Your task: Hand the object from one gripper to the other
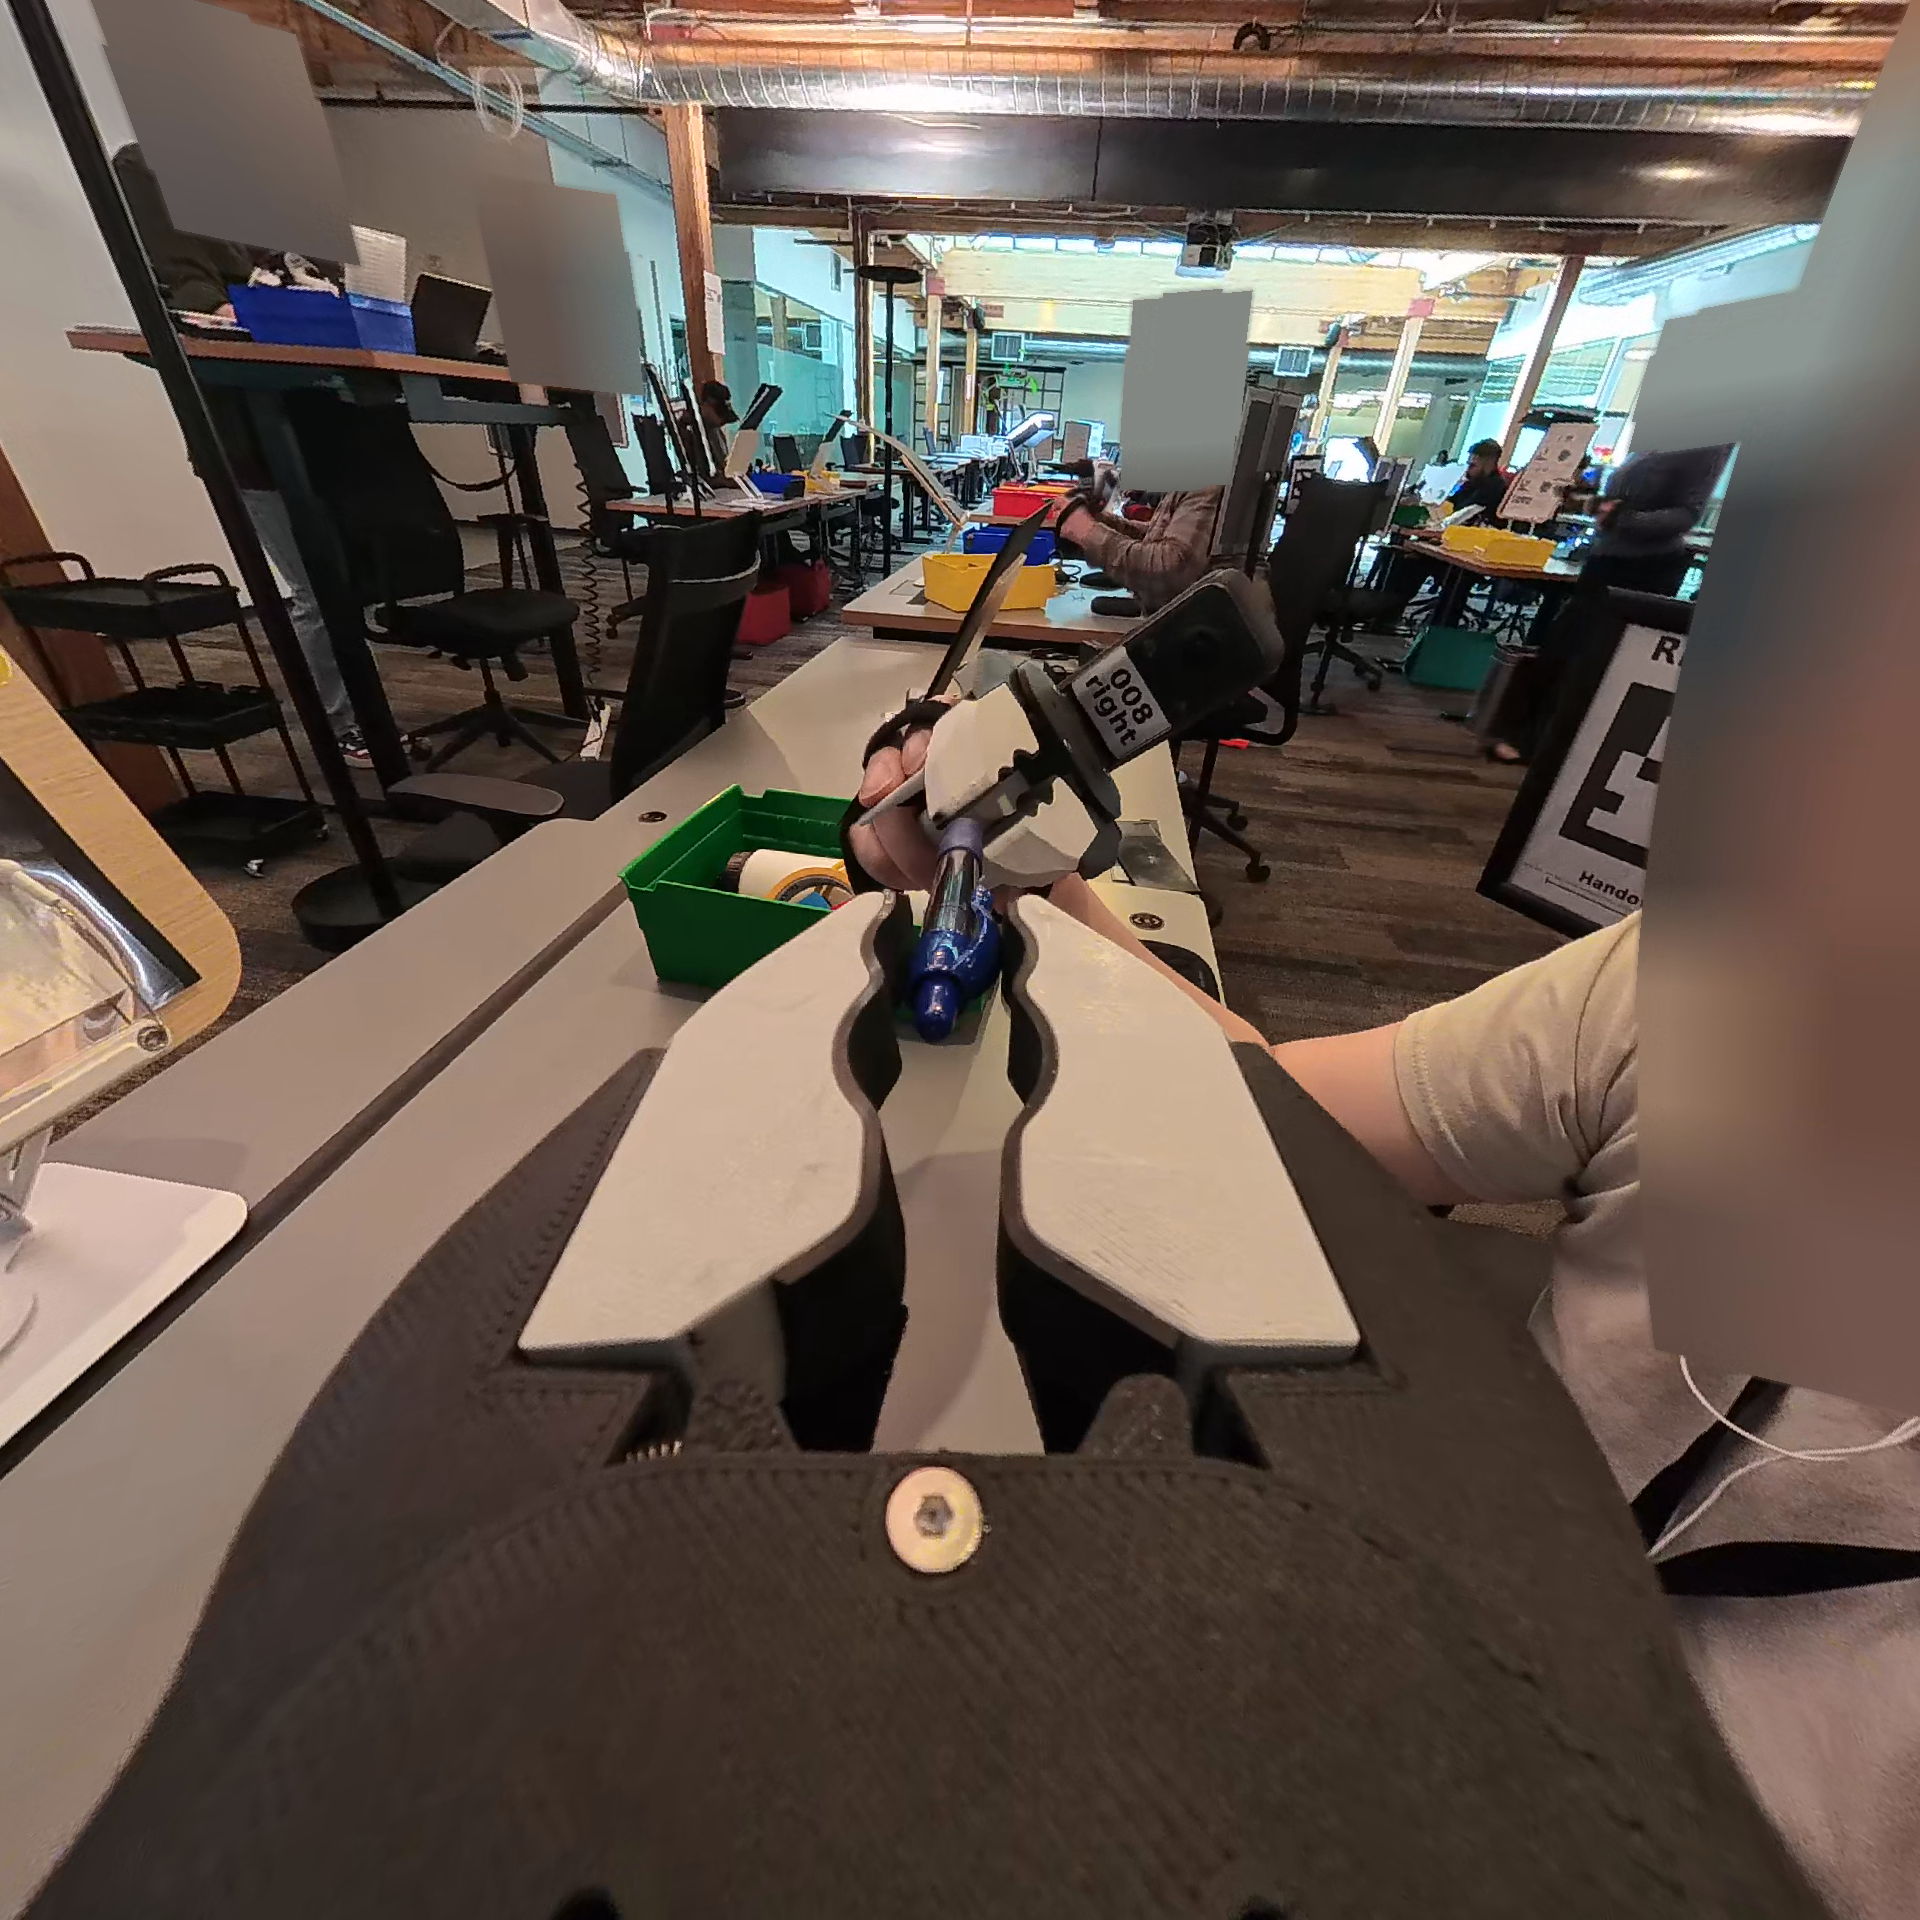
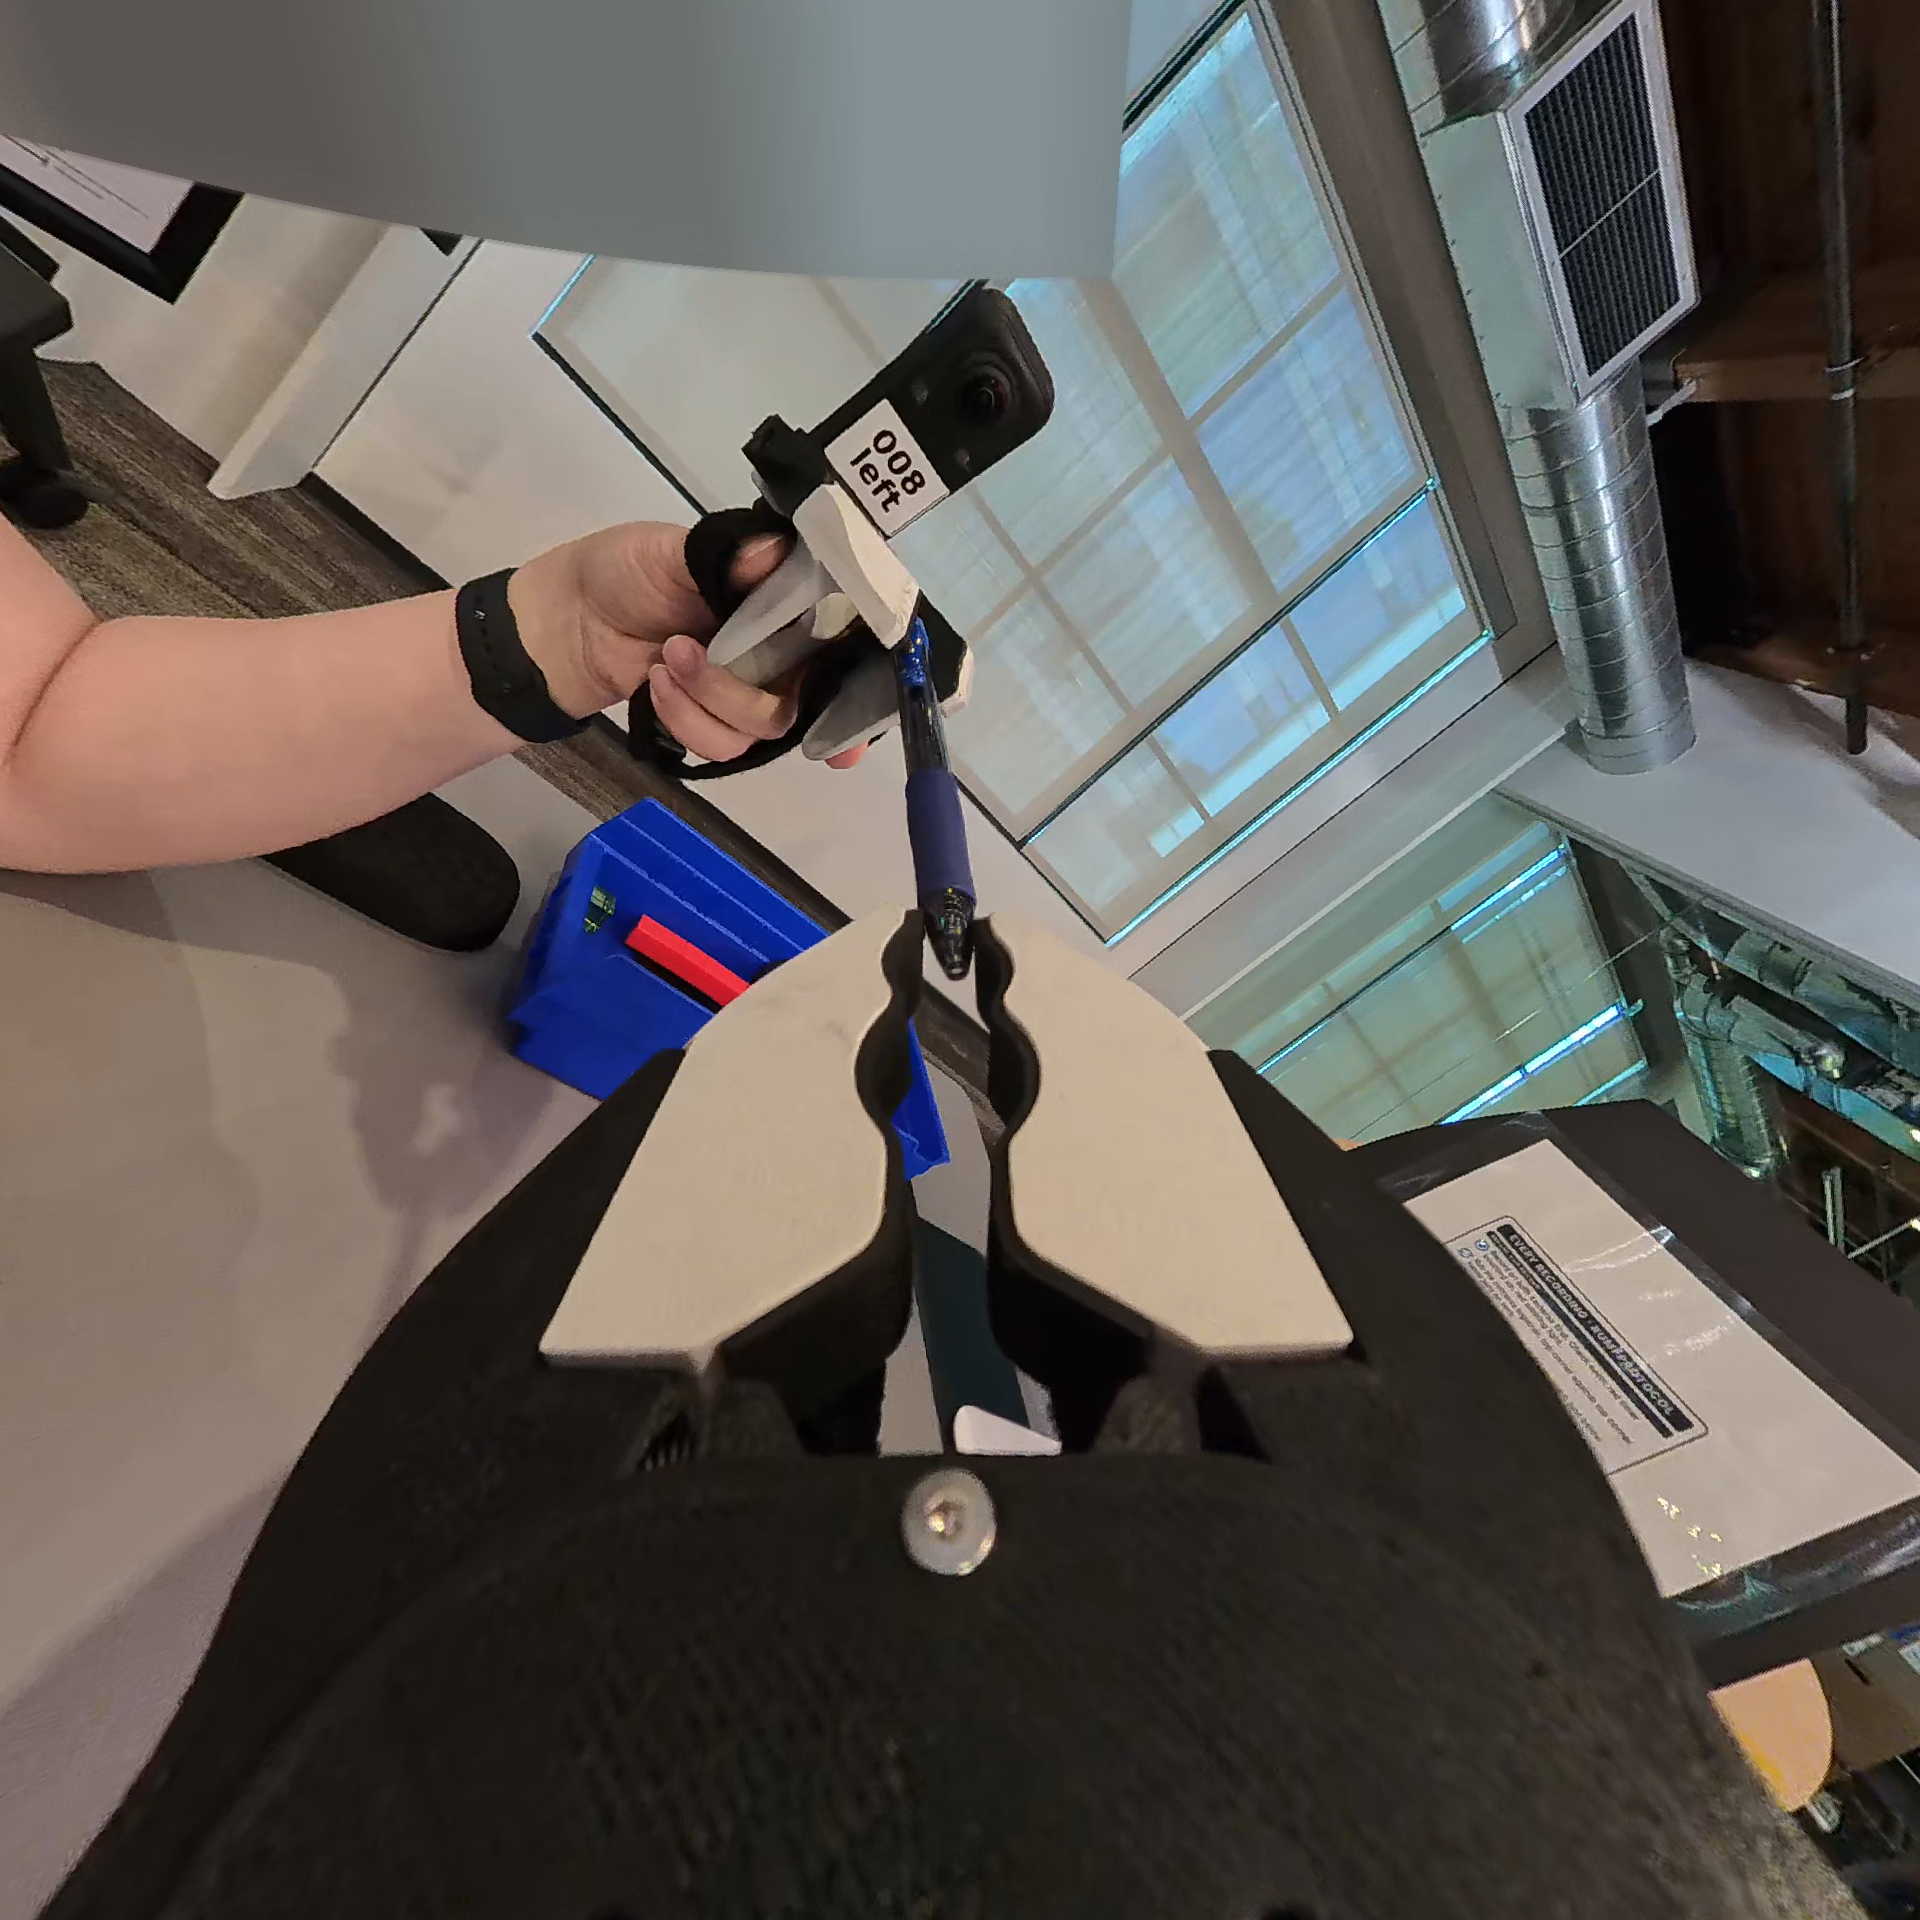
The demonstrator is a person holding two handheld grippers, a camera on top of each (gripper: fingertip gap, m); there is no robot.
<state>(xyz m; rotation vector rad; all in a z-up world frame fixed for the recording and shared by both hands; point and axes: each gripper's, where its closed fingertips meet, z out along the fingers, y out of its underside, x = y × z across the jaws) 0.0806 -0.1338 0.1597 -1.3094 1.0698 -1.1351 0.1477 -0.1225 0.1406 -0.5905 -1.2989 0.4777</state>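
Spanning the gap between both grippers, a blue pen [image 1: 951, 940] is held in the air above the grey tabletop [image 1: 343, 1122]. The left gripper [image 1: 948, 925] is clamped on its clip end, and the fingers of the right gripper [image 2: 948, 940] are closed on its tip. A green bin [image 1: 717, 914] of tape rolls sits just behind, and a blue bin [image 2: 592, 966] lies nearby.

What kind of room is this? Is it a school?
Probably a big open office or workshop, not a school. There are long rows of desks with office chairs, and bare pipes run along the ceiling.
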